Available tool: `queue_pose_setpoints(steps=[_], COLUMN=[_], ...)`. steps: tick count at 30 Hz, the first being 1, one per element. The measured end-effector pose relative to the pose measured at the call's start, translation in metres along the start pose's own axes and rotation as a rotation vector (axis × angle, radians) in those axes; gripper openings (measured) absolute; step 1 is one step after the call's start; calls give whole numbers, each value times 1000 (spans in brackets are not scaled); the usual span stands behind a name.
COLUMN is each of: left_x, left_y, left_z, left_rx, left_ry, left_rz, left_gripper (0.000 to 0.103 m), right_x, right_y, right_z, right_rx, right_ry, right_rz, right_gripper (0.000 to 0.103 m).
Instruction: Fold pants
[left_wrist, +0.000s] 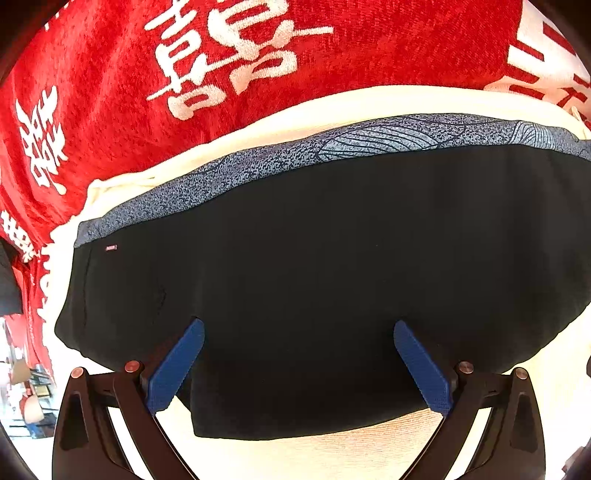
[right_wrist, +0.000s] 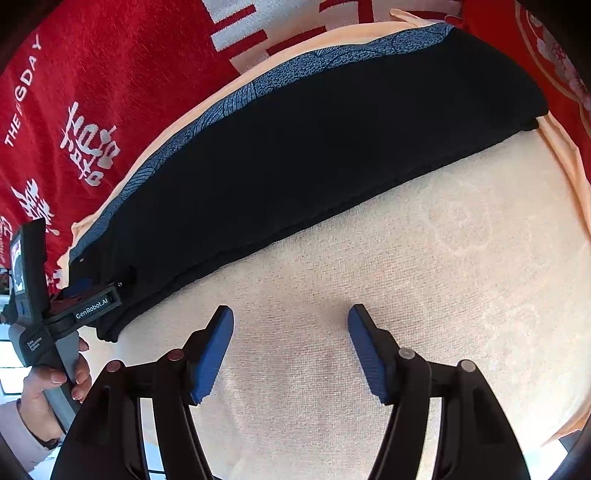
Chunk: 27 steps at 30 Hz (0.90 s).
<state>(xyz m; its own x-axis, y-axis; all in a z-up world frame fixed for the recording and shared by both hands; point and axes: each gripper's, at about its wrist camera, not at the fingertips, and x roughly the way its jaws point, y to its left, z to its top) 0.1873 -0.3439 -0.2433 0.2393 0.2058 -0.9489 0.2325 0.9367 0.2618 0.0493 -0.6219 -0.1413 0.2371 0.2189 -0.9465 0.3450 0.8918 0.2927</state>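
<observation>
A cream terry towel (right_wrist: 406, 258) lies spread flat on a red fleece blanket (left_wrist: 332, 55). The blanket carries white printed characters (left_wrist: 221, 55), and the towel covers its middle part.

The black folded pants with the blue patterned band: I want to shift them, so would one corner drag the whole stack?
Probably not: the black folded pants look soft and layered, so they would likely droop and unfold. The cream towel looks nappy and may resist sliding.

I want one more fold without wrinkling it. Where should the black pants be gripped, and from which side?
Probably the free near edge of the black pants, approached from the bare cream towel: that edge lies straight and exposed, and the right gripper hangs open beside it.
</observation>
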Motion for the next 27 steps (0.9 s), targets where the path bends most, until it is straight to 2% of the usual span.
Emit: queue_pose_setpoints(steps=[4,8,12,17,19,21,23,25,27], left_x=[-4,-18,-38,-47,-47,-45,-35,-26,-26], left_y=[-4,-12,-31,-76,-93,-111,-130,-135,-134], left_z=[5,10,22,43,51,56,57,55,52], left_rx=[30,23,19,27,18,23,43,28,2], left_ry=[5,-3,-33,-41,-41,-49,-25,-8,-22], left_rz=[21,-9,-78,-181,-215,-232,-209,-215,-231], left_gripper=[103,103,103,103,103,103,103,103,103], right_x=[-3,-7,-18,-28,-30,-31,-30,-28,-22], right_y=[-4,-17,-49,-97,-114,-127,-137,-144,-154], right_z=[3,7,14,26,31,33,31,30,29], right_rx=[25,89,226,402,462,506,536,565,600], right_ry=[-7,-7,-73,-188,-227,-261,-280,-288,-301], right_rz=[33,118,263,353,384,399,411,427,460], right_gripper=[69,69,69,68,63,59,58,58,58])
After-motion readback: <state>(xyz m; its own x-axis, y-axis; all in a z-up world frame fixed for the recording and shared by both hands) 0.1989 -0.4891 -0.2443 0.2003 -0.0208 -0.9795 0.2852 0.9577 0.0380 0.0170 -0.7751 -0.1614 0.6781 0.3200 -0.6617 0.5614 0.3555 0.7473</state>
